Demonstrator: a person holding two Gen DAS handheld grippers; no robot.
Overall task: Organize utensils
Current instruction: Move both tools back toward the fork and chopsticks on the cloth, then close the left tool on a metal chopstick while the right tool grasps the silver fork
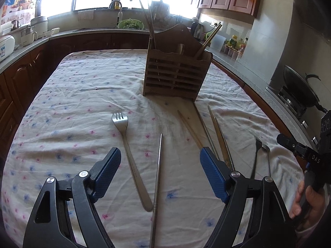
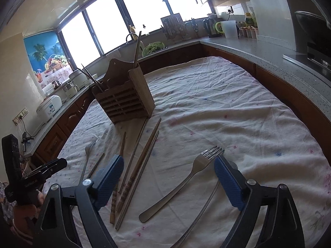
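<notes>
Pick-up stage: left gripper point(image 1: 160, 166) and right gripper point(image 2: 168, 171), fingers released and empty, must next clench on fork point(image 1: 129, 155) lower-centre.

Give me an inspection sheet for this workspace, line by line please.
Surface: table under a wrinkled floral tablecloth.
Job's things: wooden utensil holder upright, a few chopsticks already in it; fork and metal chopstick lying between the left gripper's fingers; loose chopsticks and a second fork on the cloth.
Clutter: nothing seen on the table.
Grippers: left gripper and right gripper both open, holding nothing.
Cables: a plugged-in cord at a wall socket.
Surroundings: kitchen counter, sink, wok on the stove, bright windows.
</notes>
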